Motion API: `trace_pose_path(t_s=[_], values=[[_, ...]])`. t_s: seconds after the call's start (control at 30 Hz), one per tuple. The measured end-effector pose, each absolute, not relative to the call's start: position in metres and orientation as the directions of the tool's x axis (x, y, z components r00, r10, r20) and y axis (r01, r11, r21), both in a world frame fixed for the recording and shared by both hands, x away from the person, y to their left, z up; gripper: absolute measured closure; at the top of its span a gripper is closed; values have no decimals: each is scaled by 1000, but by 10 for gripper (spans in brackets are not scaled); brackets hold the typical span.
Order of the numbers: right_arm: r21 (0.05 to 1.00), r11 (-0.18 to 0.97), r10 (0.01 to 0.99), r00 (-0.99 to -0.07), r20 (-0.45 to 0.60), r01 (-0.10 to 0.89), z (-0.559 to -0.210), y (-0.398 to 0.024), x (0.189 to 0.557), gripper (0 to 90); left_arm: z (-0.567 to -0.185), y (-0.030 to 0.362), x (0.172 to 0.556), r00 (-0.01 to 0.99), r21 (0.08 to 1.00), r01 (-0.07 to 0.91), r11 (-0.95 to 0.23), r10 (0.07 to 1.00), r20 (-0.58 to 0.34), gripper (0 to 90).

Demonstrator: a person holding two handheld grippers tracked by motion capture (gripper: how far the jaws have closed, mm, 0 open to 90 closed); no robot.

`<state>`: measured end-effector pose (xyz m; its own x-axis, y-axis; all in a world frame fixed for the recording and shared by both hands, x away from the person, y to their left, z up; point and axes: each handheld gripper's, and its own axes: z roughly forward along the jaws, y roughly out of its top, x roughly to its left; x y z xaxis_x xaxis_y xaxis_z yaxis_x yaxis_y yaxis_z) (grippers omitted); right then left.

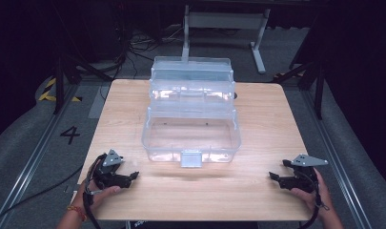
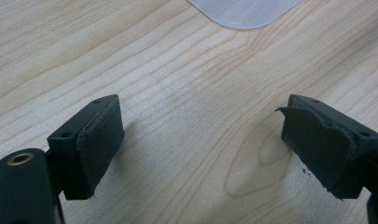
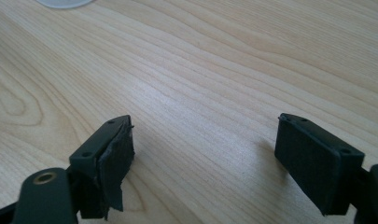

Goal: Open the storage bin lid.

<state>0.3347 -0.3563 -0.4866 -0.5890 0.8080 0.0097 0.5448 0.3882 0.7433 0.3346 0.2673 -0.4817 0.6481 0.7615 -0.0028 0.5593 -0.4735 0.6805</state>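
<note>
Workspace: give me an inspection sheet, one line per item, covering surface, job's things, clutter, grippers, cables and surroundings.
Surface: light wooden table, bare grain between the jaws in both gripper views.
Job's things: clear plastic tiered toolbox, standing open at table centre, trays stepped back, bottom bin looks empty, grey latch at front.
Clutter: nothing seen.
Grippers: left gripper and right gripper near the front corners, each in a hand, jaws wide apart, holding nothing.
Cables: black cable trailing from left gripper; loose cables on floor behind.
Surroundings: grey floor with painted 4, metal stand beyond the table.

Left gripper (image 2: 200, 140) low over pale wooden table (image 2: 177, 70) — jaws wide apart, nothing between. Clear plastic corner (image 2: 242, 11) at top edge.
</note>
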Motion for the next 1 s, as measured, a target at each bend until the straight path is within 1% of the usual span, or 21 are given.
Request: trace_pose_path(t_s=[0.53,1.0], values=[[744,381,815,-579,10,549,-487,-356,335,196,-482,267,335,648,680,559,-474,762,-2,133],[741,376,823,-568,8,556,-487,-356,335,172,-482,267,334,646,680,560,-473,763,-2,133]])
